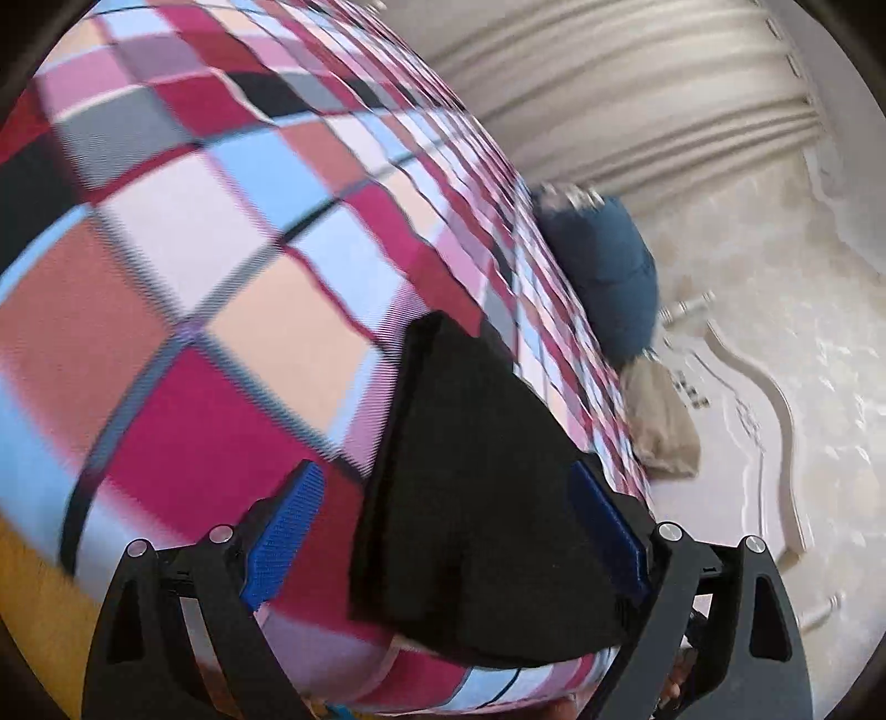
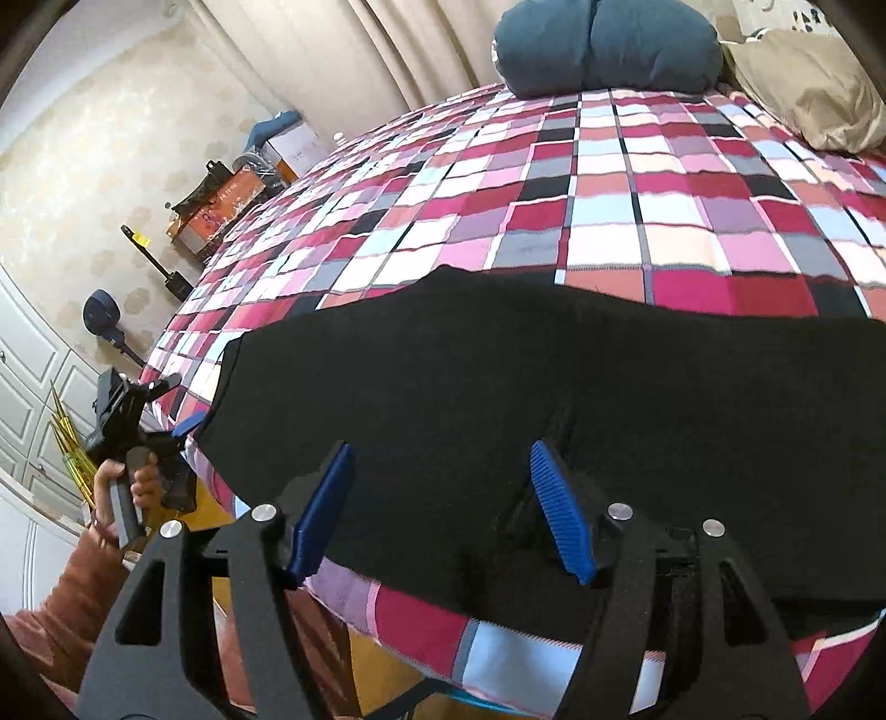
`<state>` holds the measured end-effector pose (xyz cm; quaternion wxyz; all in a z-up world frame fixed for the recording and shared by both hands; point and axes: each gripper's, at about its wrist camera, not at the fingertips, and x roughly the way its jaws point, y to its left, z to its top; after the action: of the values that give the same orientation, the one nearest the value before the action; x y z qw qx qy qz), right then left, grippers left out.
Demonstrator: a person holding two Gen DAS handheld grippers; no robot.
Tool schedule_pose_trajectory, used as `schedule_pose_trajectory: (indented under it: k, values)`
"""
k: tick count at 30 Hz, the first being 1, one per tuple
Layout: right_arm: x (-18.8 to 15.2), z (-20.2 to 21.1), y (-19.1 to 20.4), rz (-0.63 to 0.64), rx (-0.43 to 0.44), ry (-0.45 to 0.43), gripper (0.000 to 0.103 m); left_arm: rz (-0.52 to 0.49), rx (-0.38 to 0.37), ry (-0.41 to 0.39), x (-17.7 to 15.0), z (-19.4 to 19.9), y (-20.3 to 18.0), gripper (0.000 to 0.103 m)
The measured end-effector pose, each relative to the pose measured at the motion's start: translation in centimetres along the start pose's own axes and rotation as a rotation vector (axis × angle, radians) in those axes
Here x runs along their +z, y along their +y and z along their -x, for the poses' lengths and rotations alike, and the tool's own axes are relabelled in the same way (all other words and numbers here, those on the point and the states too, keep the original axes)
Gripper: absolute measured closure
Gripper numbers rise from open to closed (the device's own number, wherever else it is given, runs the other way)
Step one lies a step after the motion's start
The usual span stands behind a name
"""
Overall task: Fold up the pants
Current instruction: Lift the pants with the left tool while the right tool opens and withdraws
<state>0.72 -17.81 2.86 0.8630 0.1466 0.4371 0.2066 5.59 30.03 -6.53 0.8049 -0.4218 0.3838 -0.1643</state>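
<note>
Left wrist view: the left tongs (image 1: 448, 540) are standing wide open over the bed, their blue pads (image 1: 285, 534) well apart. A corner of the black pants (image 1: 476, 498) is lying between them on the checked bedspread (image 1: 194, 266). The cloth is reaching up against the right pad, but whether it is touching is hard to tell, and the left pad is clear of it, so nothing is being gripped. The picture is blurred. Beyond the tongs and to their right, a blue pillow (image 1: 603, 277) and a beige pillow (image 1: 662, 426) are sitting at the edge of the bed, with pale curtains (image 1: 637, 99) behind.

Right wrist view: the right tongs (image 2: 443, 509) are hanging partly open above the near edge of the bed, with the jaws apart and no cloth pinched. The pants (image 2: 526, 387) are lying flat across the bedspread (image 2: 554, 194), directly under and ahead of the tongs, spreading to both sides. Far ahead, the blue pillow (image 2: 603, 47) is resting at the head of the bed, the beige pillow (image 2: 808, 88) to its right. Off to the left, a hand (image 2: 127, 487) in a rust-coloured sleeve (image 2: 72, 598) is holding the left tongs (image 2: 185, 426) at the end of the pants. Further left, boxes (image 2: 232, 205) are standing by the wall.
</note>
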Motion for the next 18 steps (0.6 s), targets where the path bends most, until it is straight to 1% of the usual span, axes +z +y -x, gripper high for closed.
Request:
schedule_pose_trajectory:
  k: [2, 3, 5, 6, 8, 9, 10, 11, 12, 13, 14, 17, 18]
  values:
    - [-0.3, -0.2, -0.1, -0.005, -0.006, 0.009, 0.037, -0.02, -0.04, 0.055, 0.5, -1.2, -0.4, 0.014]
    - [-0.4, -0.3, -0.1, -0.012, -0.004, 0.015, 0.037, -0.034, -0.044, 0.081, 0.7, -1.9, -0.6, 0.014]
    - [-0.6, -0.4, -0.2, -0.026, 0.011, 0.023, 0.037, -0.06, -0.031, 0.107, 0.9, -3.0, -0.9, 0.015]
    - [-0.8, -0.5, -0.3, -0.037, 0.02, 0.026, 0.037, -0.086, -0.041, 0.13, 0.9, -3.6, -1.2, 0.015]
    - [-0.9, -0.5, -0.3, -0.042, 0.023, 0.03, 0.036, -0.15, -0.024, 0.152, 0.7, -4.6, -2.2, 0.016]
    - [-1.0, -0.6, -0.2, -0.041, 0.021, 0.03, 0.036, -0.181, -0.016, 0.162, 0.3, -5.0, -2.8, 0.023]
    - [-1.1, -0.6, -0.1, -0.042, 0.022, 0.031, 0.036, -0.203, -0.008, 0.173, 0.0, -5.4, -3.3, 0.033]
    - [-1.1, -0.6, 0.0, -0.043, 0.024, 0.031, 0.036, -0.207, 0.011, 0.19, -0.2, -5.9, -3.4, 0.052]
    - [-1.1, -0.7, 0.1, -0.044, 0.027, 0.03, 0.036, -0.195, 0.043, 0.201, -0.3, -6.4, -3.1, 0.067]
    - [-1.1, -0.7, 0.1, -0.044, 0.03, 0.031, 0.036, -0.177, 0.055, 0.199, -0.2, -6.7, -2.7, 0.07]
    - [-1.1, -0.7, 0.2, -0.042, 0.03, 0.032, 0.035, -0.151, 0.037, 0.195, -0.2, -6.6, -2.4, 0.073]
    - [-1.2, -0.7, 0.1, -0.045, 0.027, 0.031, 0.035, -0.11, 0.023, 0.189, 0.0, -6.2, -1.9, 0.076]
    - [-1.2, -0.7, 0.1, -0.047, 0.027, 0.029, 0.035, -0.108, 0.024, 0.184, -0.1, -6.0, -2.3, 0.081]
